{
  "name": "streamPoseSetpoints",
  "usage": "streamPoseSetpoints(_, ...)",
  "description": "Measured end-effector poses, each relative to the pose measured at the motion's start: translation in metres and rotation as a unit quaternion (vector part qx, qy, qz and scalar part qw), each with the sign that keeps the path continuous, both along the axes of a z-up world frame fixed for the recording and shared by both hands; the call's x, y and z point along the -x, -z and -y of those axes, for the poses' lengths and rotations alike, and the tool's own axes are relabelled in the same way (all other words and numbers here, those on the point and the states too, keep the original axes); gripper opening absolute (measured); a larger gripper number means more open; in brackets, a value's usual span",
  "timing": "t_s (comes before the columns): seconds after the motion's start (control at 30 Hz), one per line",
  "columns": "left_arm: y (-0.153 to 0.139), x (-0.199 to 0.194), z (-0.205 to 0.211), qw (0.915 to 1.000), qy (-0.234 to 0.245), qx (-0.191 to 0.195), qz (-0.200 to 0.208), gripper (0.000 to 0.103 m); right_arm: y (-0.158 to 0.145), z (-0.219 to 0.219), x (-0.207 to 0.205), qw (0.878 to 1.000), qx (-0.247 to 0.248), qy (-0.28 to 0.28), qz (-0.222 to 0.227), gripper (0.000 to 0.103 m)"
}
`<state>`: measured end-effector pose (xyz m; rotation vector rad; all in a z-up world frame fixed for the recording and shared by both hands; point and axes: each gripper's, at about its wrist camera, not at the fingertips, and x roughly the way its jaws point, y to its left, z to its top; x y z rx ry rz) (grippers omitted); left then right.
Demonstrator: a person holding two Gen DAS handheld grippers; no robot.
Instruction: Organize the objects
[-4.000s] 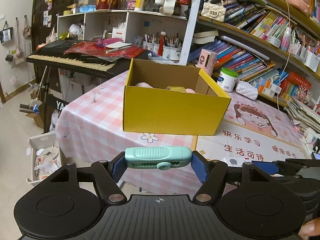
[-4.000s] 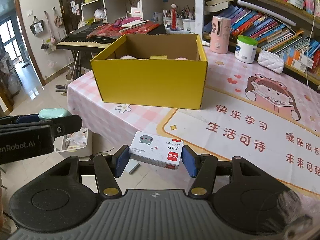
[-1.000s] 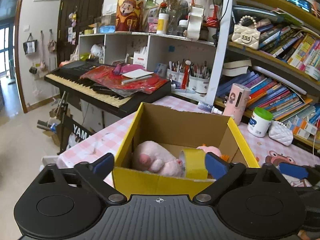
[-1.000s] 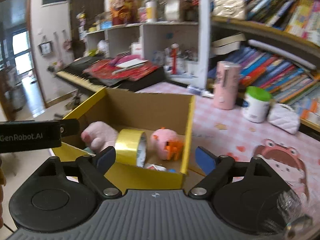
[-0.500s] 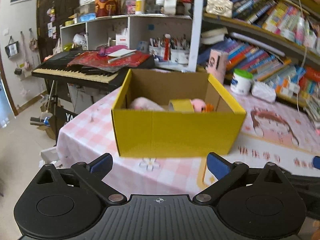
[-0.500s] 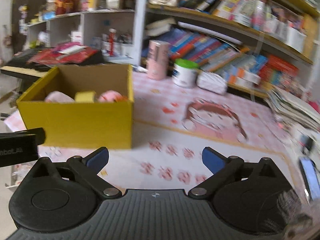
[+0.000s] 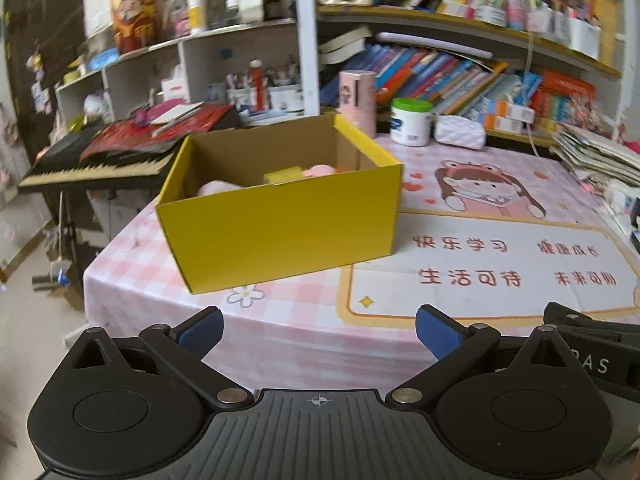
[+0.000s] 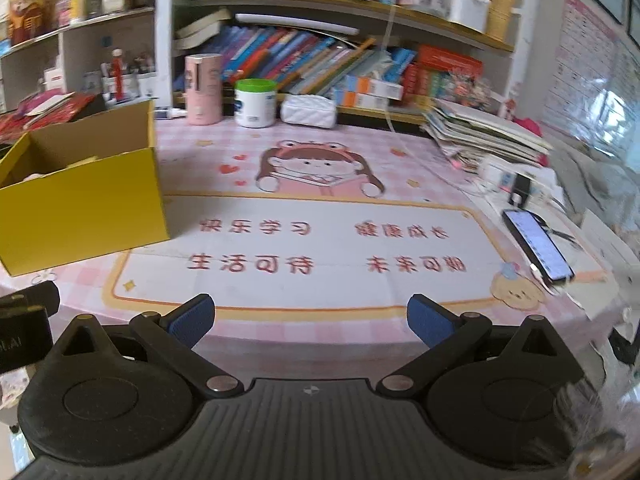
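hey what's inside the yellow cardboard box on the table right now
Inside the open yellow cardboard box, a pale pink soft lump, a yellow piece and another pink item show above the rim. The near wall hides the floor.

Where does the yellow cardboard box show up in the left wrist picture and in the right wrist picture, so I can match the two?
Left wrist view: the yellow cardboard box sits left of centre, mid-height, whole and open-topped on the pink tablecloth.
Right wrist view: the same box lies at the far left edge, partly cut off.
Shared landmark: the white jar with a green lid stands behind the box by the bookshelf in both.
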<state>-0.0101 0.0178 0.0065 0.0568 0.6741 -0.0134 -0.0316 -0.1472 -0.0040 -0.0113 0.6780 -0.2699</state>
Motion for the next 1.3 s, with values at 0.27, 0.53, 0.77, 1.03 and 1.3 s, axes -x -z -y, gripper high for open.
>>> streamPoseSetpoints(0.27, 0.0, 0.003, 0.017, 0.9997, 0.002, -0.023, 0.002, 0.103, 0.003, 0.005, 0.005, 1.0, 0.005, 0.015, -0.007, 0.103)
streamPoseSetpoints(0.53, -0.003, 0.005, 0.022, 0.9997, 0.005, -0.018, 0.015, 0.103, -0.001, 0.013, 0.008, 1.0, -0.001, 0.024, 0.0, 0.103)
streamPoseSetpoints(0.77, 0.0, 0.005, 0.036, 0.9991, -0.001, -0.042, 0.009, 0.103, 0.0, 0.019, 0.011, 0.999, 0.006, 0.05, -0.007, 0.103)
streamPoseSetpoints(1.03, 0.001, 0.006, 0.041, 0.9988, -0.004, -0.049, 0.006, 0.103, -0.001, 0.023, 0.015, 0.998, 0.005, 0.058, -0.005, 0.103)
streamPoseSetpoints(1.3, 0.002, 0.006, 0.042, 0.9984, -0.006, -0.055, 0.006, 0.103, 0.0, 0.024, 0.015, 0.998, 0.004, 0.059, -0.011, 0.103)
